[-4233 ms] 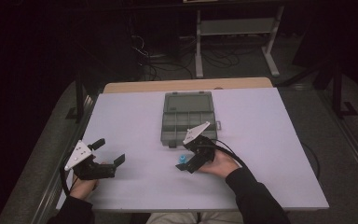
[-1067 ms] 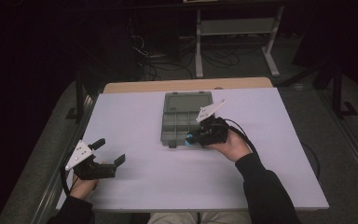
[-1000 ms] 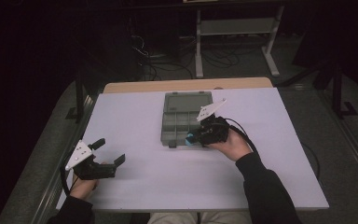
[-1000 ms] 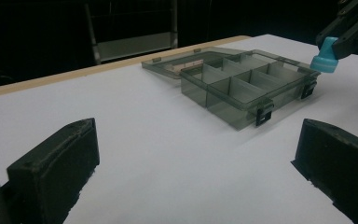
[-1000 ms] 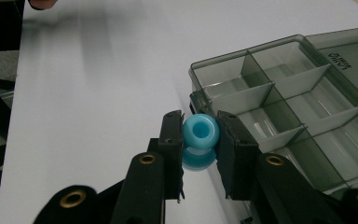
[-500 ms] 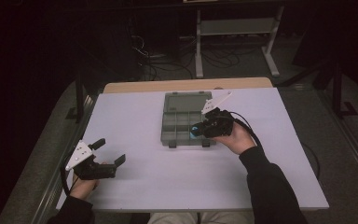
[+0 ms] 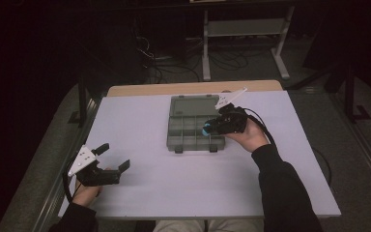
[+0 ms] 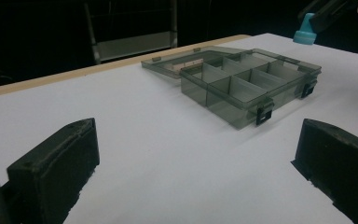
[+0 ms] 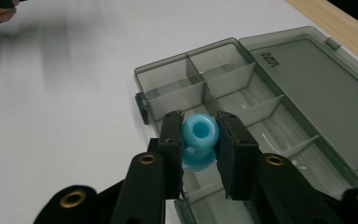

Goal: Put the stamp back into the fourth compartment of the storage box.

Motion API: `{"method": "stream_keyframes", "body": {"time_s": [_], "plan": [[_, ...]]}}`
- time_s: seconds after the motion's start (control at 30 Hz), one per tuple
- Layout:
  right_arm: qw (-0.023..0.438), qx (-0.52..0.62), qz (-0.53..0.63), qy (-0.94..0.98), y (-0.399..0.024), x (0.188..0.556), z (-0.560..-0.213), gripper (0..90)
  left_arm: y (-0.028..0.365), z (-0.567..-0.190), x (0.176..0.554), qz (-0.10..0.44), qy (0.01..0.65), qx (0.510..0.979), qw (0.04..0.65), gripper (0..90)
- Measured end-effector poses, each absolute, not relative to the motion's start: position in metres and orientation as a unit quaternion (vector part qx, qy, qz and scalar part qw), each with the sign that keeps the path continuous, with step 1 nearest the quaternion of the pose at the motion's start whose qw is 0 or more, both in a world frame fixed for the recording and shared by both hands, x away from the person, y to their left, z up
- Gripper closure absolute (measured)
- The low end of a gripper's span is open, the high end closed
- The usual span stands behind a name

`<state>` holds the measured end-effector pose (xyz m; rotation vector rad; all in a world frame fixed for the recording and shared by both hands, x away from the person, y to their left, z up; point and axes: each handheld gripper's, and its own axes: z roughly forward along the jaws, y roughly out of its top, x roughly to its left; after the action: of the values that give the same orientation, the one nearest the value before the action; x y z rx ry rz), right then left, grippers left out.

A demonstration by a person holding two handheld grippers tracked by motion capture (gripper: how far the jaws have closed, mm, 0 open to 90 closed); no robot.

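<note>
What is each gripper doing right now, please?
Left gripper: open, holding nothing, low over the table.
Right gripper: shut on the blue spool, above the open compartment box.

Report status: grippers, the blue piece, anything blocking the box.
Right gripper shut on small blue plastic spool, above open grey compartment box. Left gripper open, on white table, near left corner. Compartments look empty, nothing in the way.
</note>
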<state>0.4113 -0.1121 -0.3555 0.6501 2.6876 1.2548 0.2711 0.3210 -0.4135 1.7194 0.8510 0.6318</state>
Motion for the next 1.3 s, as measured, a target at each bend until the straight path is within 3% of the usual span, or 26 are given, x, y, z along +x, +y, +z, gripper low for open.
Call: {"method": "stream_keyframes", "body": {"time_s": [1.3], "plan": [[0.063,0.264,0.418,0.867,-0.13,0.451,-0.362,71.4,0.321,-0.413,0.271,0.264,0.357,0.72,0.533,0.0]]}}
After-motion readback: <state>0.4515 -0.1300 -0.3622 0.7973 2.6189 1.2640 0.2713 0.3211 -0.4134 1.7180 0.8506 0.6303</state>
